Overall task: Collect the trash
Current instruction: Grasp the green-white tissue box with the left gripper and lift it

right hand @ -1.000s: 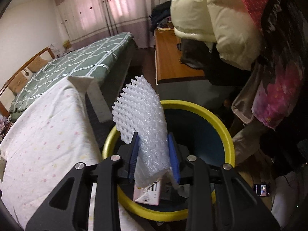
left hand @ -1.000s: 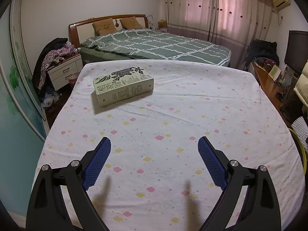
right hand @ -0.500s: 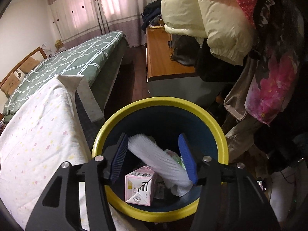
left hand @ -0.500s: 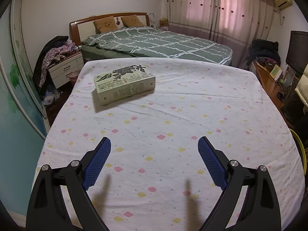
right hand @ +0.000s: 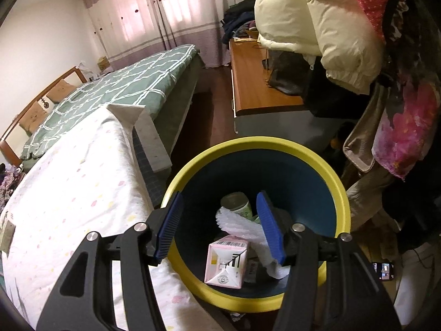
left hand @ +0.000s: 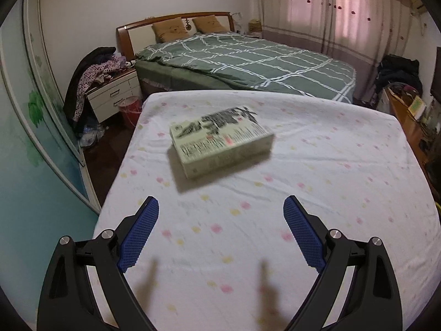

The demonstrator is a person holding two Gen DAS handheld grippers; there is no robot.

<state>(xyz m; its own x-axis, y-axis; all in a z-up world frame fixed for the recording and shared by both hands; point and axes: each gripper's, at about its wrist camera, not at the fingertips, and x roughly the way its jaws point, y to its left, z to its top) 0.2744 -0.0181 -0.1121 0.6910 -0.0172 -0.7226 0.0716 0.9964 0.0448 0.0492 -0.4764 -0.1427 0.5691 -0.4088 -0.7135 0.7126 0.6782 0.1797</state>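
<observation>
On my left, my left gripper (left hand: 220,215) hangs wide open with nothing in it near the box (left hand: 220,144) on the sheet (left hand: 330,193), which I think I grab next, while my right gripper (right hand: 219,227) hangs open and empty over the bin (right hand: 337,190), the white wrap (right hand: 248,231) lying inside.

A green checked bed (left hand: 248,63) lies far ahead of the left claw, a white nightstand (left hand: 113,96) to its left. Above the right claw hangs a cream puffer jacket (right hand: 317,22), a wooden desk (right hand: 256,82) beyond.
</observation>
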